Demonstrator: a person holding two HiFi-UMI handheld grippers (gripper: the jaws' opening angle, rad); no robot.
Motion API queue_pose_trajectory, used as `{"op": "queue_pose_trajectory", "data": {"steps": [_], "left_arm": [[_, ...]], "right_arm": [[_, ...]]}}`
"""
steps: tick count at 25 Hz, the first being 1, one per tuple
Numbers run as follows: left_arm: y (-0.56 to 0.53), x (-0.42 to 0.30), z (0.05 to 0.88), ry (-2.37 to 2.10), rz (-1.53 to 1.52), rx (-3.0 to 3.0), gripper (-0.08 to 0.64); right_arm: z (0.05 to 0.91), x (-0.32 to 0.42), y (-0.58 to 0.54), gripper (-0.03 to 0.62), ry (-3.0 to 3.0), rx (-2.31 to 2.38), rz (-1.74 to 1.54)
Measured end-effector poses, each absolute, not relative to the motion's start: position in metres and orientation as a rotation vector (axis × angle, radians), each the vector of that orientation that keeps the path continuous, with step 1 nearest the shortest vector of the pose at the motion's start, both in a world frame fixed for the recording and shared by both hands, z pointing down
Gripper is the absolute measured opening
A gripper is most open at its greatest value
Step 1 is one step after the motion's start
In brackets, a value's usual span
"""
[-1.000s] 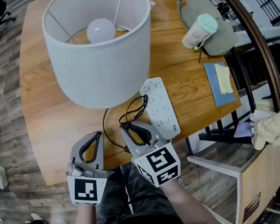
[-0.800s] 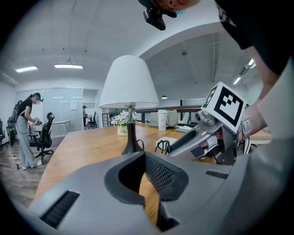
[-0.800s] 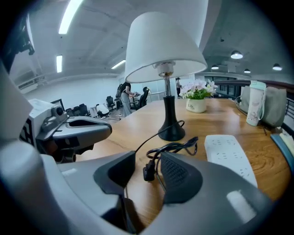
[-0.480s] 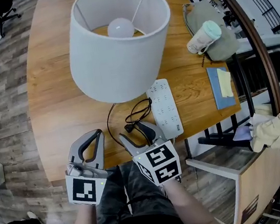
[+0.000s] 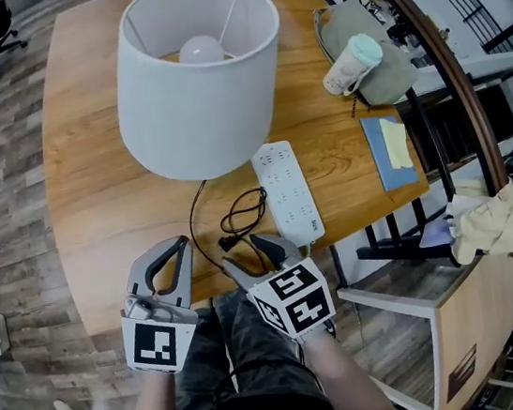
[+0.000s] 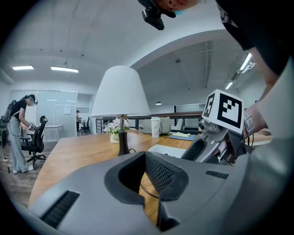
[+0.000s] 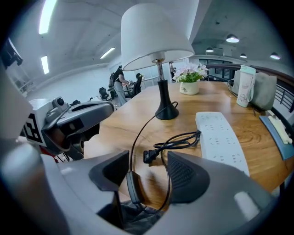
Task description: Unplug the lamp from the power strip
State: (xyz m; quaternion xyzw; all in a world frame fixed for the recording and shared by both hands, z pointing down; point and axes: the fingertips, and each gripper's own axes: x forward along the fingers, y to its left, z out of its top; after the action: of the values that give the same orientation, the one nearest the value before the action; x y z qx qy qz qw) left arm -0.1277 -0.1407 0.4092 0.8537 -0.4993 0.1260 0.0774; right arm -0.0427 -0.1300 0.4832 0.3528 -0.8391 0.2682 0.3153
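My right tool (image 5: 249, 253) hangs released at the counter's (image 5: 94, 260) near edge, its jaws having just been opening, the lamp's cord (image 7: 133, 186) running loose between them; the plug (image 5: 227, 244) lies free at its 12 o'clock, apart from the power strip (image 5: 288, 190) at 1 o'clock; my left tool (image 5: 183, 245) is clenched on nothing; bare wood lies open at 10 o'clock, beside the lamp (image 5: 198, 94).

White lamp shade (image 5: 198, 94) and white power strip (image 5: 287, 190); black cord (image 5: 243, 212) and plug (image 5: 227, 244) just beyond the grey fingers (image 5: 272, 246), on an orange-brown wood-grain surface (image 5: 95, 203). Black-and-white square markers pattern the cubes (image 5: 294, 303) behind them.
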Motion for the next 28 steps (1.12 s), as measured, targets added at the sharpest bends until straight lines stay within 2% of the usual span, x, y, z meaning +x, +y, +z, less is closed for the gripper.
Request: {"op": "queue_pose_trajectory", "data": {"steps": [9,14,16,17,28], "left_arm": [[-0.138,-0.126,0.405,-1.482,0.383,2.596,-0.005],[-0.143,-0.129,0.394,-1.481,0.347,2.608,-0.005],[-0.145,-0.131,0.389,-1.487,0.324,2.606,-0.005],[-0.145,-0.132,0.386,-1.490,0.316,2.605,-0.005],[-0.151,-0.148,0.346,-1.532,0.145,2.608,-0.005]], "right_arm": [[0.457,-0.029,-0.127,0.250,-2.275,1.044,0.614],[0.425,-0.020,-0.134,0.104,-2.338,1.164,0.481],[0.413,-0.015,-0.136,0.024,-2.369,1.216,0.451],[0.407,-0.013,-0.136,0.008,-2.388,1.237,0.442],[0.329,-0.003,-0.136,0.008,-2.585,1.391,0.275]]}}
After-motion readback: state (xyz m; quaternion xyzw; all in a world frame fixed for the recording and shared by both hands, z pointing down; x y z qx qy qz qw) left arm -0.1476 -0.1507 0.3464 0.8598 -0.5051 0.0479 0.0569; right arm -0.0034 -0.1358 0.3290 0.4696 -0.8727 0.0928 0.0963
